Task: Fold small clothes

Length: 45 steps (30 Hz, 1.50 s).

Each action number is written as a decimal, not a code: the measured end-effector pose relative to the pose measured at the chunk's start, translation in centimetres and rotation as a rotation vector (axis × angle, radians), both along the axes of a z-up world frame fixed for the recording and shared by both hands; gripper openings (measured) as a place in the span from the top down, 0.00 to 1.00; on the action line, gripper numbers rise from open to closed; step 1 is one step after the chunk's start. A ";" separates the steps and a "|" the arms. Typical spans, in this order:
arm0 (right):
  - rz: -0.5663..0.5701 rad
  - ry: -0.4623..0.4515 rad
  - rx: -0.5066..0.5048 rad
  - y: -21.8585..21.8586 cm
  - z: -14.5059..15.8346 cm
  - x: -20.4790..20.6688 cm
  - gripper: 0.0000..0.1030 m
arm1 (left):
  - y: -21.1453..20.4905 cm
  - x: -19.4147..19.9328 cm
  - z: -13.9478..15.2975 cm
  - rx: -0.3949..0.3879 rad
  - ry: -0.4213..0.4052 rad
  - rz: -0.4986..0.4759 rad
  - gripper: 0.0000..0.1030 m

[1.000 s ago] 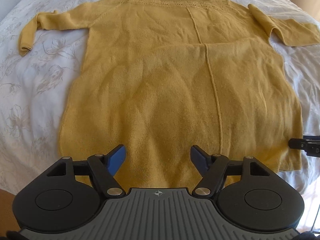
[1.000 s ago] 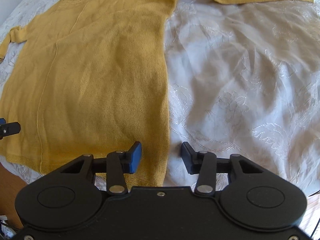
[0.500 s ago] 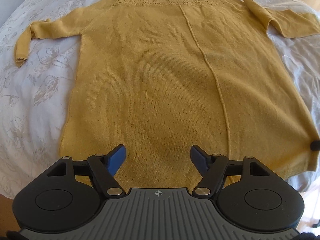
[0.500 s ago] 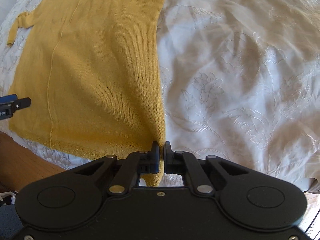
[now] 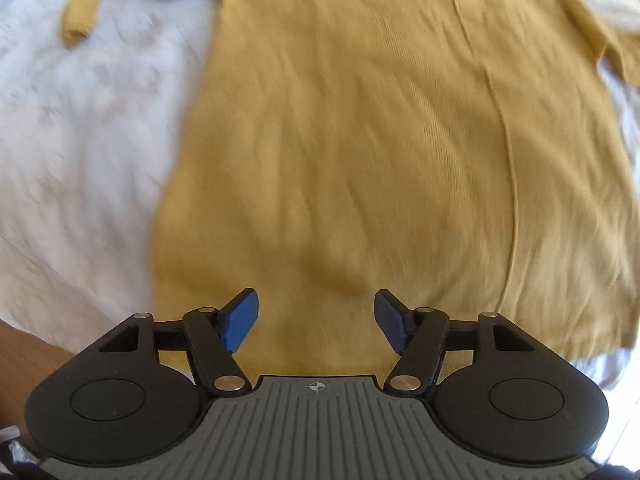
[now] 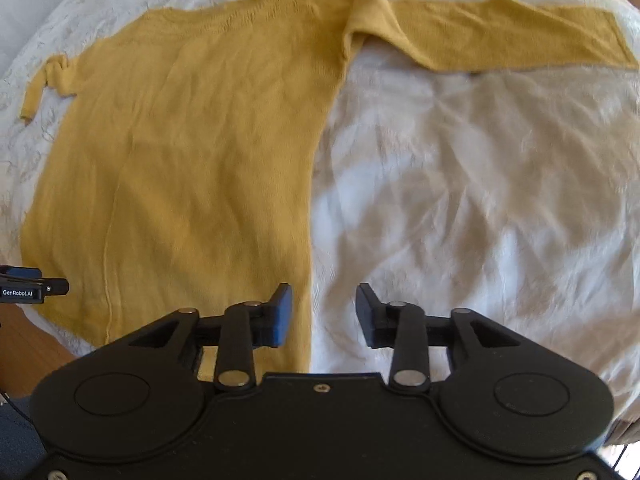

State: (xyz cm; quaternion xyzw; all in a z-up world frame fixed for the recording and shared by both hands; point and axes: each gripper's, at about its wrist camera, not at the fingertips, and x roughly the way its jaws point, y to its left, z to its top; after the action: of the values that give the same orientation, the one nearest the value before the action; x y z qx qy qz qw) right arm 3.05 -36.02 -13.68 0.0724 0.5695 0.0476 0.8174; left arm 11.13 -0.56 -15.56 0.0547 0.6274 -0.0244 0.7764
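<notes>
The right gripper [image 6: 324, 314], which half a second ago pinched the hem corner, has let go and now stands with its jaws apart over the side edge of the mustard sweater [image 6: 192, 152]. The sweater lies flat on the white embroidered bedspread [image 6: 460, 200], neckline away, hem nearest, sleeves spread sideways. The left gripper [image 5: 316, 320], jaws wide, hovers above the hem; its side reads "GenRobot.AI".

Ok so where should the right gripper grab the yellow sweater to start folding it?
Probably the sweater's right side edge near the hem. That edge lies flat on the white bedspread and runs between the open jaws of the right gripper. Come in low from the near side, pinching across the edge.
</notes>
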 end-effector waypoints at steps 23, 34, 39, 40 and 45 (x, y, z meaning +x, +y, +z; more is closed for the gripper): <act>-0.090 -0.112 0.100 16.3 2.7 11.0 0.42 | 17.4 18.0 4.1 0.173 -0.388 0.024 0.38; -0.028 -0.094 0.067 25.3 3.2 14.3 0.42 | 19.4 22.9 -0.8 0.134 -0.282 -0.157 0.88; -0.010 -0.089 0.069 27.2 3.4 15.8 0.42 | 24.3 23.4 2.6 -0.082 -0.279 -0.066 0.92; -0.010 -0.087 0.071 27.4 3.3 16.2 0.42 | 25.3 23.3 3.8 -0.103 -0.292 -0.062 0.92; -0.021 -0.087 0.091 28.1 3.1 18.0 0.42 | 31.1 24.4 10.1 -0.231 -0.346 0.003 0.92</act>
State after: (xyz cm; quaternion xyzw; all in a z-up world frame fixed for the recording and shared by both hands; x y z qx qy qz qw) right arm 21.01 -7.90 -10.62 0.1135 0.5300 0.0682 0.8376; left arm 35.49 30.55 -5.41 -0.0322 0.4778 -0.0855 0.8737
